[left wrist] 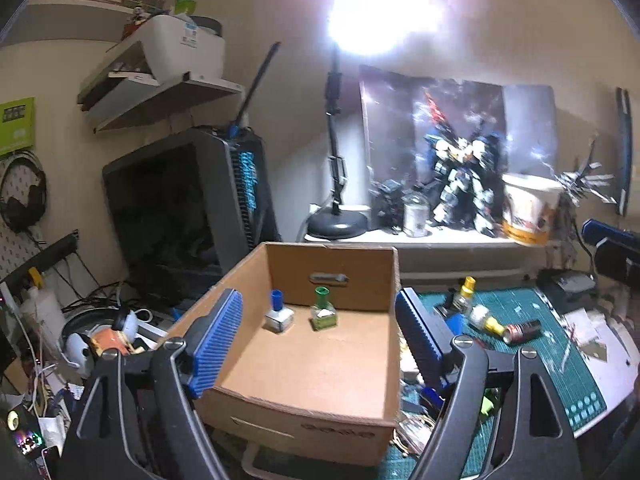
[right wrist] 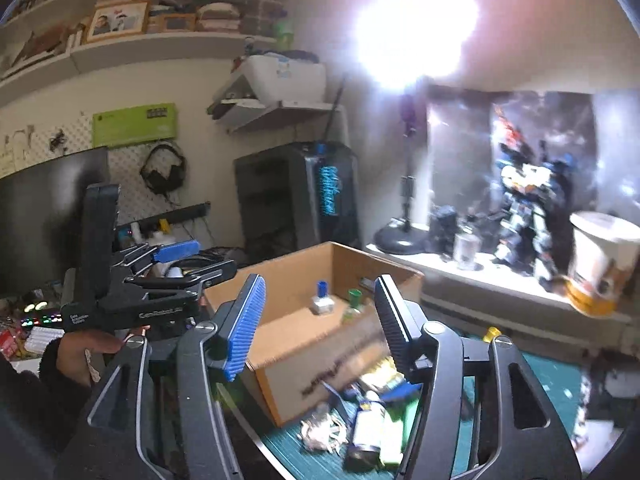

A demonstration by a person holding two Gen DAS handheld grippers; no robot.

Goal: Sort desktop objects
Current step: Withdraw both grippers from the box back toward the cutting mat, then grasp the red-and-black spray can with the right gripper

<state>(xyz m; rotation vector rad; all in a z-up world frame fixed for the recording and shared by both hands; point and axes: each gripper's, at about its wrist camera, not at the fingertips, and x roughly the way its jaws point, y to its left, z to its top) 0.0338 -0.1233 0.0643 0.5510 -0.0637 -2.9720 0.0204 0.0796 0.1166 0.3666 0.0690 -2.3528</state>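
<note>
Two grippers are up over this crowded worktop, and both have their jaws spread wide with nothing between them. Biggest thing in play is the open cardboard box point(left wrist: 304, 360), sitting at the left edge of the green cutting mat point(left wrist: 560, 364), its near wall facing the left wrist camera. The left gripper point(left wrist: 320, 328) hangs right above the box's near rim, blue pad on one finger, black ribbed pad on the other. The right gripper point(right wrist: 320, 320) hovers over the box's right near corner, and its view is smeared with motion blur. Inside the box, toward the far wall, stand two small bottles side by side, close but apart: the blue-capped bottle point(left wrist: 278, 314) on the left, the green-capped bottle point(left wrist: 323, 312) on the right, both upright. Out on the mat, just right of the box, a yellow-capped bottle point(left wrist: 464, 294) stands, a second yellow-capped one point(left wrist: 486, 318) lies on its side, and a dark can point(left wrist: 522, 331) lies right beside that.
</note>
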